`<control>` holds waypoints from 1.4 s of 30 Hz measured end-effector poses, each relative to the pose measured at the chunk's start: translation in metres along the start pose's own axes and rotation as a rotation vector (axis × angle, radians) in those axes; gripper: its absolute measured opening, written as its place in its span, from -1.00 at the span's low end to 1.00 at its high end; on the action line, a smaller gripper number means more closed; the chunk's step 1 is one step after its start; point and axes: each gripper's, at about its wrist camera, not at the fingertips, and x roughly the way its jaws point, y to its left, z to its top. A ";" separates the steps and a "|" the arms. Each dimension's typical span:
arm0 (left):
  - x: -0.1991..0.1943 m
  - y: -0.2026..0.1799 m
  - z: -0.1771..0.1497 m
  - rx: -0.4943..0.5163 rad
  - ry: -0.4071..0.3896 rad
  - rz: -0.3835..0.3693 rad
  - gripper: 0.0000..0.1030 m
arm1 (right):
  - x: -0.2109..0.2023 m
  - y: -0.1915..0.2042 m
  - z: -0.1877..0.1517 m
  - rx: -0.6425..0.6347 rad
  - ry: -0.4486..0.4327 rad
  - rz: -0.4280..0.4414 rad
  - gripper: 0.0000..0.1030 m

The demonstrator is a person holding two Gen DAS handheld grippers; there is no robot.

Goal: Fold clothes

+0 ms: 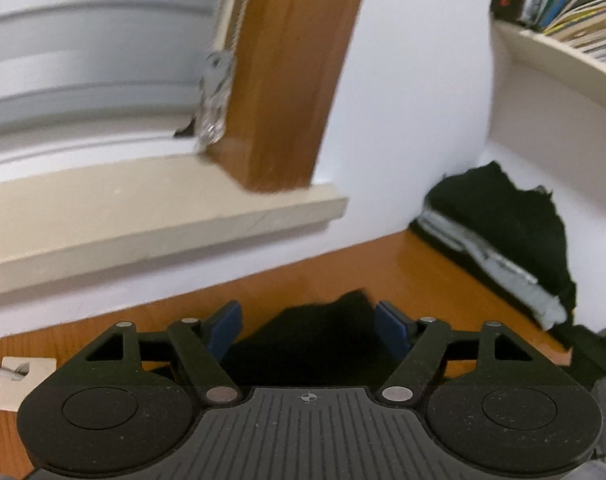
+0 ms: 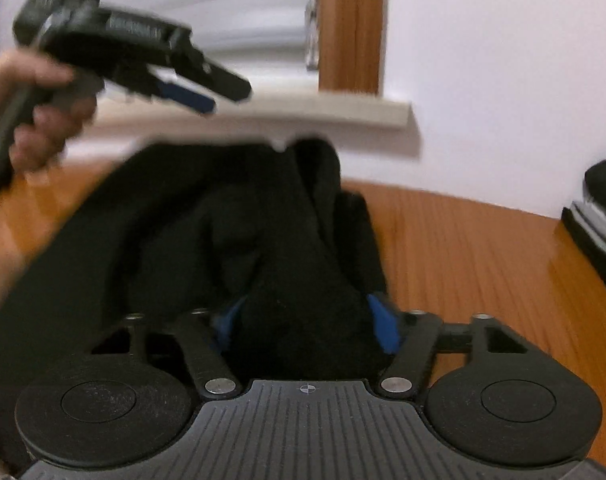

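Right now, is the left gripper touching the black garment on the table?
Apart. The right wrist view shows the left gripper raised clear above the black garment, with the pale windowsill visible in the gap between them.

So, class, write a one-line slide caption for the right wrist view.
Right gripper open over a rumpled black garment on the wooden table, the left gripper raised open beside it.

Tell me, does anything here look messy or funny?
Yes. The black garment lies bunched and creased on the wooden table, not flat. By the wall, the pile of folded clothes is untidy too: its black top layer hangs ragged over the pale ones beneath.
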 end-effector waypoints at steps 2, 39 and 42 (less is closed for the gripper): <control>0.004 0.006 -0.001 0.012 0.014 -0.018 0.48 | -0.002 -0.015 -0.004 -0.005 0.013 0.000 0.14; 0.136 -0.068 0.035 0.452 0.089 -0.257 0.23 | -0.064 -0.107 -0.018 0.363 -0.049 -0.314 -0.14; 0.105 -0.039 0.028 0.436 0.039 -0.268 0.47 | -0.075 -0.088 -0.020 0.339 -0.077 -0.319 -0.09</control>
